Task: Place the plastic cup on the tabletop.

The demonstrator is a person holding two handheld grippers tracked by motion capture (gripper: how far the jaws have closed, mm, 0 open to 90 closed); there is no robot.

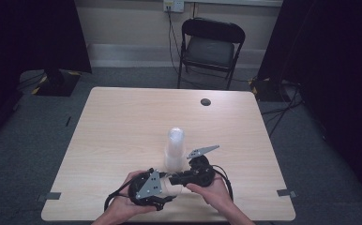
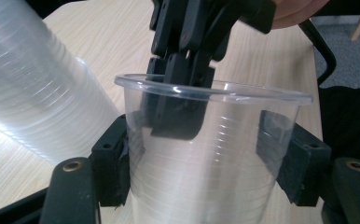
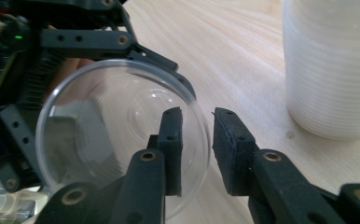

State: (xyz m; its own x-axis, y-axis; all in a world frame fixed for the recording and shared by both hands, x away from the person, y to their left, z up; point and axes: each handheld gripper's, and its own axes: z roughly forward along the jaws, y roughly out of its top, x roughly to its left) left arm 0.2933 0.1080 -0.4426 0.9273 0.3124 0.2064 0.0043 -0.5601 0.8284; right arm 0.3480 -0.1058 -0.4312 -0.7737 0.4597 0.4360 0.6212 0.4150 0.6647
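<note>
A clear plastic cup (image 2: 206, 154) lies on its side between my left gripper's (image 2: 206, 168) jaws, whose pads (image 2: 110, 168) press on its two sides. My right gripper (image 3: 197, 135) reaches into the cup's mouth. One of its jaws is inside the rim and the other outside, with a visible gap around the thin wall, so it stands open. Seen from above, both grippers meet near the table's (image 1: 123, 122) front edge, the left gripper (image 1: 167, 190) and the right gripper (image 1: 172, 179) tip to tip. A tall stack of clear cups (image 1: 175, 150) stands upside down just behind them.
The stack of cups (image 3: 332, 70) stands close beside the right gripper. A dark round grommet (image 1: 206, 101) sits near the table's far edge. A black folding chair (image 1: 210, 47) stands beyond the table, with dark curtains at both sides.
</note>
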